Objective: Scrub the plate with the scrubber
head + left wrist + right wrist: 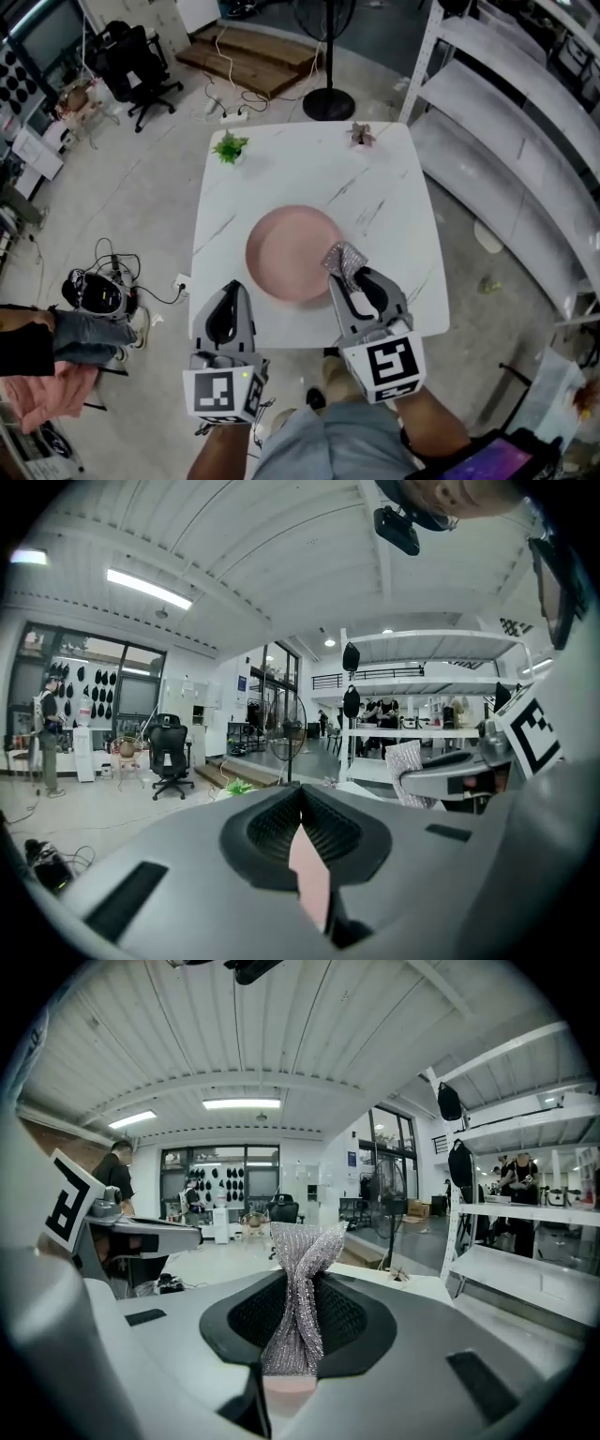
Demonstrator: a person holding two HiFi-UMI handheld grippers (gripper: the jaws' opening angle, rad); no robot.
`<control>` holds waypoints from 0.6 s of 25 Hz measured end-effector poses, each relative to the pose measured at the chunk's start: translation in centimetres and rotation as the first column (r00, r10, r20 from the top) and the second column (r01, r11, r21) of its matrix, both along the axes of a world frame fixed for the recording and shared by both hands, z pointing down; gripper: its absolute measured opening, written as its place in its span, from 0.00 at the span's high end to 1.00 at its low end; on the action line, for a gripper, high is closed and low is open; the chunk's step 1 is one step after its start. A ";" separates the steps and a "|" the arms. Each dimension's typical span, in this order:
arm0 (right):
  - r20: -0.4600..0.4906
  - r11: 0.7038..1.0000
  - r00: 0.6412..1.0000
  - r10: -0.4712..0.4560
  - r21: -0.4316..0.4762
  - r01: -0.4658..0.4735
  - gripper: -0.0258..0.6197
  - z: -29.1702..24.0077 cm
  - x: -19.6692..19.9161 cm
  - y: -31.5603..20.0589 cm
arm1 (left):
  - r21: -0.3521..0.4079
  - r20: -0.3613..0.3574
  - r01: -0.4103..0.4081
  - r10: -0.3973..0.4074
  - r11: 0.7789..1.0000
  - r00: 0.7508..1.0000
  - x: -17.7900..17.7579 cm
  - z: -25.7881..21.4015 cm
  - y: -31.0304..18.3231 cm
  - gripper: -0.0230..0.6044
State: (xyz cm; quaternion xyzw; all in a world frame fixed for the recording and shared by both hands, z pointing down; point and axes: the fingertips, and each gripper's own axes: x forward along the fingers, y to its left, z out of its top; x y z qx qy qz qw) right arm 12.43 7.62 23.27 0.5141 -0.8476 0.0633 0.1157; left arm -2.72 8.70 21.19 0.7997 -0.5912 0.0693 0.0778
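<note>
A round pink plate (292, 251) lies in the middle of the white marble table (394, 187). My right gripper (343, 269) hovers over the plate's front right rim, shut on a silver mesh scrubber (344, 256). In the right gripper view the scrubber (300, 1288) stands twisted and upright between the jaws of the right gripper (297, 1321), with pink plate (286, 1393) showing below. My left gripper (234, 287) sits at the plate's front left edge with its jaws together. In the left gripper view a pink sliver of plate (311, 878) shows under the left gripper (301, 803); nothing is held.
A small green plant (230, 147) and a small pinkish plant (361, 135) stand at the table's far corners. A fan stand (328, 98) is behind the table, white shelving (506, 131) to the right, and a device with cables (94, 292) on the floor at left.
</note>
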 end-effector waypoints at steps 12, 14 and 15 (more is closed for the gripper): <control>-0.023 0.994 0.994 -0.108 -0.007 0.107 0.79 -1.3 -1.6 -9.8 | -0.035 0.043 0.074 -0.072 0.997 0.996 -0.1 -2.0 -8.1 0.95; -0.036 0.993 0.992 -0.118 -0.010 0.117 0.78 -1.1 -2.1 -10.8 | -0.007 0.038 0.075 -0.075 0.997 0.996 -0.6 -1.9 -9.0 0.95; -0.041 0.992 0.992 -0.122 -0.013 0.122 0.78 -1.0 -2.4 -11.3 | -0.001 0.034 0.077 -0.077 0.997 0.996 -0.9 -1.8 -9.5 0.95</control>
